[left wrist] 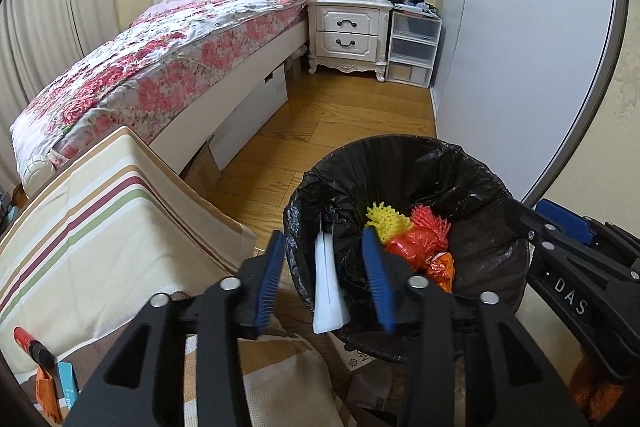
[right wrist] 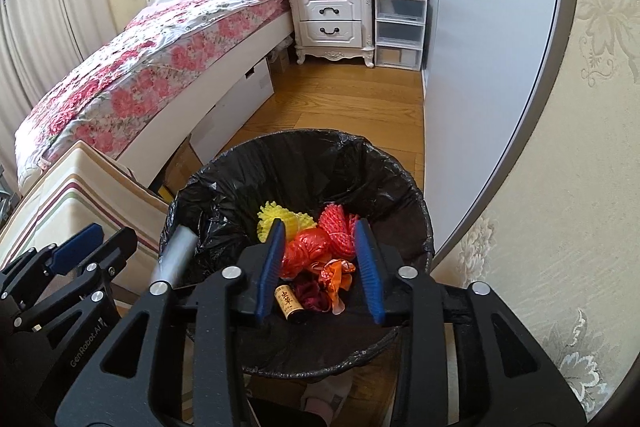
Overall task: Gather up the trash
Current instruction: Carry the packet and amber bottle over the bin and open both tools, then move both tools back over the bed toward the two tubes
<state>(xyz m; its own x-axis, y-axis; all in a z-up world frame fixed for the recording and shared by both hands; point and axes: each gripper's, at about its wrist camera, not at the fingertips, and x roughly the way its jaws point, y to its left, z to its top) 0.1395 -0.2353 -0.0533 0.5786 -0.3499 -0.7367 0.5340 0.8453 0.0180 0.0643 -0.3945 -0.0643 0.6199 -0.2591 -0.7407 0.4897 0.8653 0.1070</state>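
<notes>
A round bin with a black liner (left wrist: 472,163) (right wrist: 224,171) stands on the wood floor. It holds yellow netting (left wrist: 386,219) (right wrist: 276,217), red netting (left wrist: 430,221) (right wrist: 338,231), orange wrappers (right wrist: 336,273) and a small brown bottle (right wrist: 286,301). My left gripper (left wrist: 326,279) is open over the bin's left rim; a white flat piece (left wrist: 328,295) hangs between its fingers, touching neither pad as far as I can see. My right gripper (right wrist: 320,267) is open and empty above the trash. The white piece shows grey in the right wrist view (right wrist: 176,255).
A striped fabric box (left wrist: 100,227) stands left of the bin. A bed with a floral cover (left wrist: 160,67) runs along the left. A white nightstand (left wrist: 348,31) and plastic drawers (left wrist: 412,47) stand at the back. A grey wardrobe door (left wrist: 520,67) is on the right.
</notes>
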